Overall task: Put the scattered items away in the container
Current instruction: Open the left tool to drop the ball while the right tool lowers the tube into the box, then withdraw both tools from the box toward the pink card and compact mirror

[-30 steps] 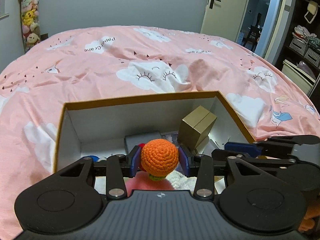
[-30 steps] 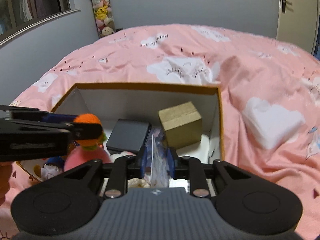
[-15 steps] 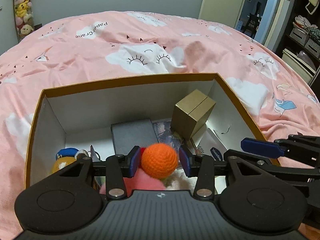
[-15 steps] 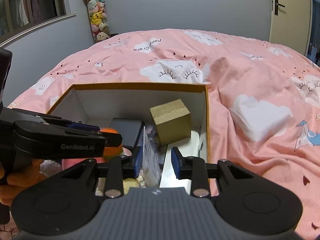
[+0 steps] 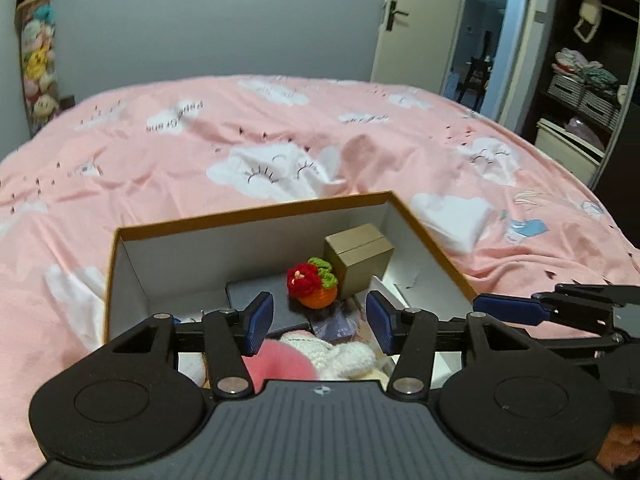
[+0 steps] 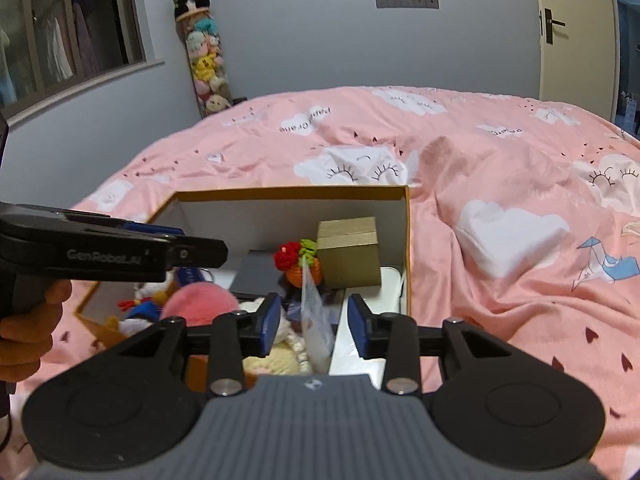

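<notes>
My box [image 5: 248,216] on the bed [image 5: 160,152] is nearly full. The orange yarn toy [image 5: 314,284] now sits inside, by the small brown box [image 5: 360,258]. My left fingers [image 5: 316,322] are opening with nothing between them. My right fingers [image 6: 314,324] are opening around a clear packet [image 6: 316,316]. I see no stray things left on the bed.

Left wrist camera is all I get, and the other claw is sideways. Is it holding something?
Observer: No. The right claw is opening; a clear packet stands loose between its pads.
Operator: Is a person there?
Observer: Yes, a hand wraps a black handle at the right wrist view's left edge.
Operator: What's left of the plushie stack?
Observer: A window with a grey sill.
</notes>
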The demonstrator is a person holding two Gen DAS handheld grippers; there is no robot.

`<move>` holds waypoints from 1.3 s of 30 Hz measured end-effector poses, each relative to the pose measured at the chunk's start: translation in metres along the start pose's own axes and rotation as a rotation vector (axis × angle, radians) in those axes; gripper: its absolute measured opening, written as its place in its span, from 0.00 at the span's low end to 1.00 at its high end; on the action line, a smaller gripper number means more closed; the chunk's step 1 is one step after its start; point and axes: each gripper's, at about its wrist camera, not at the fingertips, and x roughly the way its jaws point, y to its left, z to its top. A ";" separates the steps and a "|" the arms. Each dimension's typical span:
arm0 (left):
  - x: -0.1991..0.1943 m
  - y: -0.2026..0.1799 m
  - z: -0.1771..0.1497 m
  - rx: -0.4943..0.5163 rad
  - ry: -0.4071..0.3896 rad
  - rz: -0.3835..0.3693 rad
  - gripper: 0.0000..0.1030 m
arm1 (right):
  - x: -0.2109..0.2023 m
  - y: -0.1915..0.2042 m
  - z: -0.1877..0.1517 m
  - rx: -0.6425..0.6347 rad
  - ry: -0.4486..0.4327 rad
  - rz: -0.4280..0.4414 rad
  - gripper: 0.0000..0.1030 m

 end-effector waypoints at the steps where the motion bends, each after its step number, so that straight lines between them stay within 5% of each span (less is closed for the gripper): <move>1: -0.007 -0.001 -0.002 0.005 -0.006 -0.003 0.58 | -0.005 0.000 -0.002 0.001 -0.006 0.004 0.40; 11: -0.042 -0.014 -0.038 0.025 0.046 -0.041 0.58 | -0.030 0.003 -0.032 0.005 0.058 0.051 0.42; 26: 0.001 0.001 -0.097 0.016 0.390 -0.037 0.64 | 0.021 0.002 -0.077 0.064 0.370 0.120 0.55; 39: 0.033 0.014 -0.119 -0.009 0.514 -0.045 0.76 | 0.054 0.005 -0.104 0.046 0.544 0.132 0.55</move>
